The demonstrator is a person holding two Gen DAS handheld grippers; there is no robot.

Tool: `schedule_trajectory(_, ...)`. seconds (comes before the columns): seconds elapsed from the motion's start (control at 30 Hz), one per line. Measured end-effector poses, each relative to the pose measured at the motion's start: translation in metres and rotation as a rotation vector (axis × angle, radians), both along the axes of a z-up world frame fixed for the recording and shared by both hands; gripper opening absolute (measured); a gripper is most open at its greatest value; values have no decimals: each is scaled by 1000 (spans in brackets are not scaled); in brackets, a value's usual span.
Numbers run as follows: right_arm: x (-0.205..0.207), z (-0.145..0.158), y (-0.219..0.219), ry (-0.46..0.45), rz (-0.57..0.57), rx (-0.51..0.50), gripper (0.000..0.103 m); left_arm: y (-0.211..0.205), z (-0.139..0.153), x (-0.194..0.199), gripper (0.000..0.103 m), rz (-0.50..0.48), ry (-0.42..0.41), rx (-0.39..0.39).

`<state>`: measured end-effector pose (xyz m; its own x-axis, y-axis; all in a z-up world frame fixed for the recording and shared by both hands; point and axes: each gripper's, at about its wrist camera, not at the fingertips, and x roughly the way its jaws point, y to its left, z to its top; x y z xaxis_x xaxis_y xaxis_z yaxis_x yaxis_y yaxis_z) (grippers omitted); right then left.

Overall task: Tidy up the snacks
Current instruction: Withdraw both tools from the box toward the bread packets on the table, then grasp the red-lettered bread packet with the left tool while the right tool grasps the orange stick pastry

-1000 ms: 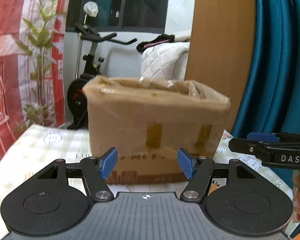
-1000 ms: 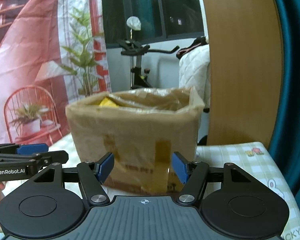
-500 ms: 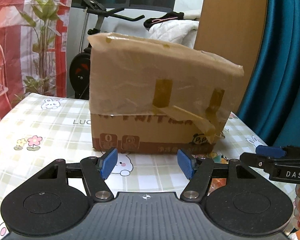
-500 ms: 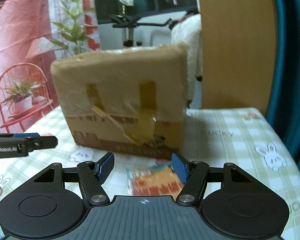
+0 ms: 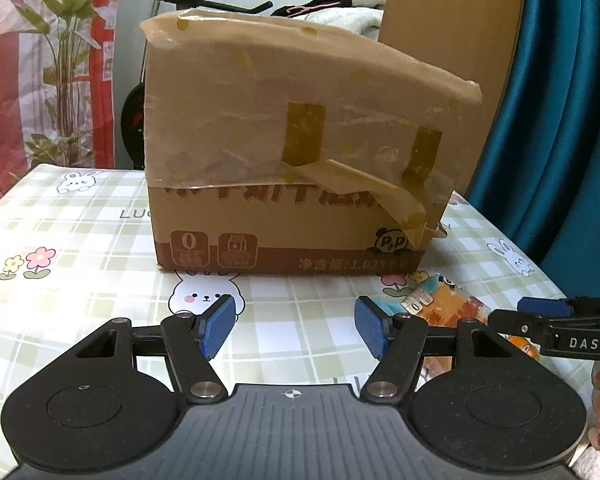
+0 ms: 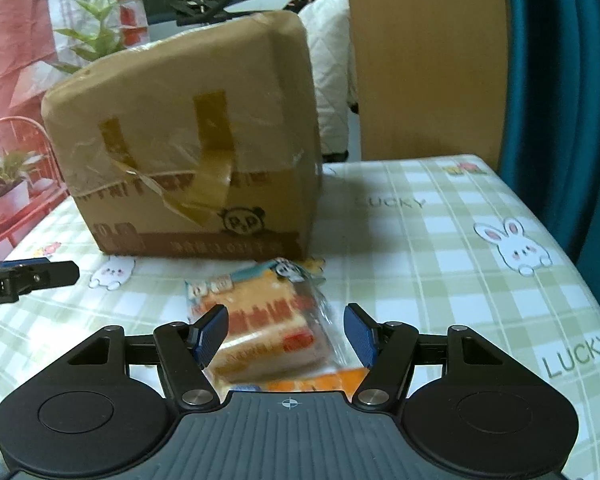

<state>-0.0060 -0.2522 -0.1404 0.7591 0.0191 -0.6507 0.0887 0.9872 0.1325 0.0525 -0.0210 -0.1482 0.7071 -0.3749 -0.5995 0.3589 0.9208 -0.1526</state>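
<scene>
Both tongs wide, holding nothing. Right tongs (image 6: pixel 286 330) straddle the snack pack (image 6: pixel 260 316), which lies on the bench (image 6: pixel 440 240) just in front of the box (image 6: pixel 184 148). Left tongs (image 5: pixel 292 332) idle. Pack not gripped yet; grab and boxing remain.

a cardboard box (image 6: pixel 188 140) is set on the table (image 6: pixel 440 240). a snack packet (image 6: pixel 264 316) is laid just before the box, between the right gripper (image 6: pixel 286 334) fingers.

both wrist views low, near; share cardboard box (image 5: pixel 300 152) (image 6: pixel 188 140)
</scene>
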Motion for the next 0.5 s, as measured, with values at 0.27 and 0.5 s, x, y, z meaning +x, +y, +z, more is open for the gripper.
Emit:
schedule_trajectory(0.27,9,-13,-10,34,-10,55,61,-3,-4,1,68,-3,11,4)
schedule_trajectory(0.5,40,-25,-5,68,24,134,51,9,-3,9,68,51,12,-2)
